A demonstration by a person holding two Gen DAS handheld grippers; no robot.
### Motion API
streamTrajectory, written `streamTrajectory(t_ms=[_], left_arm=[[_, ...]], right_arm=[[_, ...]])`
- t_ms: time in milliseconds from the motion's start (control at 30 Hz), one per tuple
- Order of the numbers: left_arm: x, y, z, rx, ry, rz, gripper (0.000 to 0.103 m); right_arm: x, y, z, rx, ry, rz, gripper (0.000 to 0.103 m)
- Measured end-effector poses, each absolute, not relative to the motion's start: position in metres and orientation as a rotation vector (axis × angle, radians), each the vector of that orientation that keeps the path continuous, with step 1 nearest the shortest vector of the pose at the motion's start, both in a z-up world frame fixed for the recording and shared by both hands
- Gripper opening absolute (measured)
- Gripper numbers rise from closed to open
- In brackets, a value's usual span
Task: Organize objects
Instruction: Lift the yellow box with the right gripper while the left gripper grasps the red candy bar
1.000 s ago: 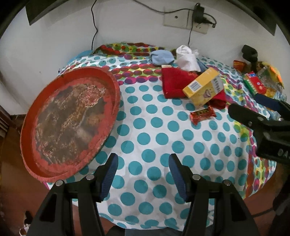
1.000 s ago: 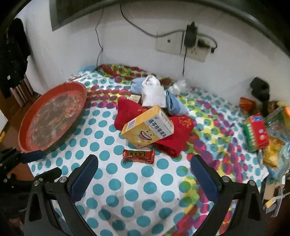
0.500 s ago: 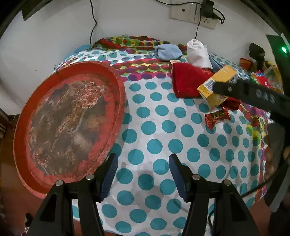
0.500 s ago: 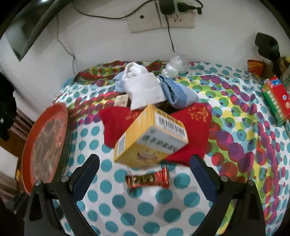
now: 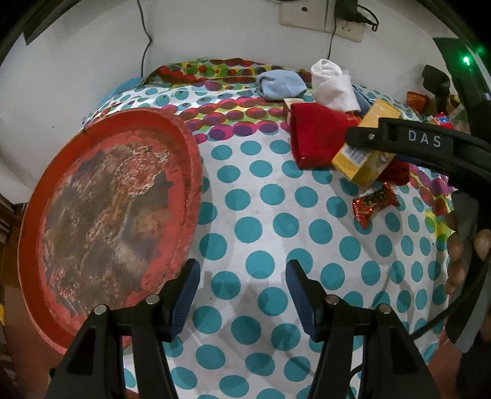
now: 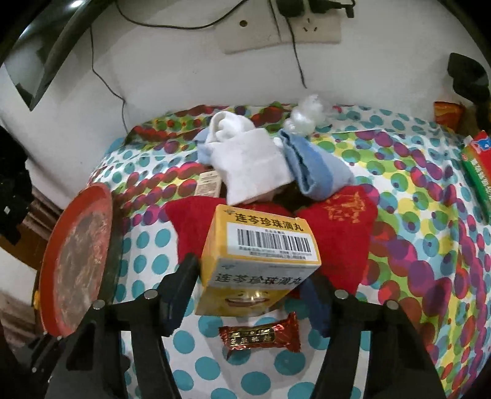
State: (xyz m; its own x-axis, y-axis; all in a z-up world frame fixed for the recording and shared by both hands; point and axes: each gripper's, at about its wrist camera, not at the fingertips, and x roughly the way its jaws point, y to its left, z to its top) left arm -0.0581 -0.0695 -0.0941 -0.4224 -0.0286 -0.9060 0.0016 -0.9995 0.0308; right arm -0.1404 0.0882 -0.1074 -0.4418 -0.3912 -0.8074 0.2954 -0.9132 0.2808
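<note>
A yellow medicine box (image 6: 260, 245) with a barcode lies tilted on a red cloth (image 6: 340, 221). My right gripper (image 6: 250, 276) has the box between its jaws, which are closing, and both pads touch its sides. In the left wrist view the same yellow box (image 5: 365, 159) shows behind a black right finger (image 5: 414, 139). A red-wrapped candy (image 6: 260, 336) lies on the dotted tablecloth just below the box. My left gripper (image 5: 242, 270) hangs open and holds nothing over the cloth beside a worn red round tray (image 5: 101, 214).
White sock (image 6: 245, 159) and blue sock (image 6: 313, 172) lie behind the red cloth, near a small tan packet (image 6: 208, 184). A green and red carton (image 6: 478, 162) and snack packs sit at the right edge. Wall, socket (image 6: 276, 27) and cables stand behind the table.
My right gripper came down and forward onto the yellow box, rolled, and its wide jaws narrowed around it. The left gripper drifted a little lower, nearer the tray.
</note>
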Motion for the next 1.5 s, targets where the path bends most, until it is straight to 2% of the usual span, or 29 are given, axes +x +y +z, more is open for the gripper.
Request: streamTrajectory(t_ms=[367, 467, 700, 867, 1100, 1200, 1433, 1500], left_arm=[[-0.071, -0.026, -0.093, 1.751, -0.205, -2.801, 0.06], [-0.078, -0.006, -0.095, 1.828, -0.256, -2.924, 0.06], [-0.099, 0.037, -0.102, 1.932, -0.564, -3.061, 0.06], [-0.117, 0.046, -0.108, 2.025, -0.615, -3.068, 0.06], [-0.122, 0.061, -0.123, 2.047, -0.781, -2.997, 0.06], [-0.122, 0.063, -0.127, 2.063, -0.788, -2.985, 0.06], [-0.126, 0.061, -0.131, 2.081, -0.674, -2.983, 0.059], [-0.125, 0.063, -0.131, 2.072, -0.652, -2.98, 0.053]], right_arm=[[-0.115, 0.125, -0.062, 1.225, 0.002, -2.453, 0.057], [-0.11, 0.154, -0.051, 1.215, -0.049, -2.48, 0.057], [-0.1, 0.202, -0.045, 1.21, -0.121, -2.528, 0.057], [-0.096, 0.217, -0.049, 1.214, -0.172, -2.526, 0.057], [-0.094, 0.219, -0.048, 1.185, -0.197, -2.511, 0.057], [-0.094, 0.217, -0.048, 1.178, -0.193, -2.505, 0.057], [-0.092, 0.219, -0.051, 1.179, -0.218, -2.497, 0.057], [-0.091, 0.221, -0.052, 1.185, -0.227, -2.493, 0.057]])
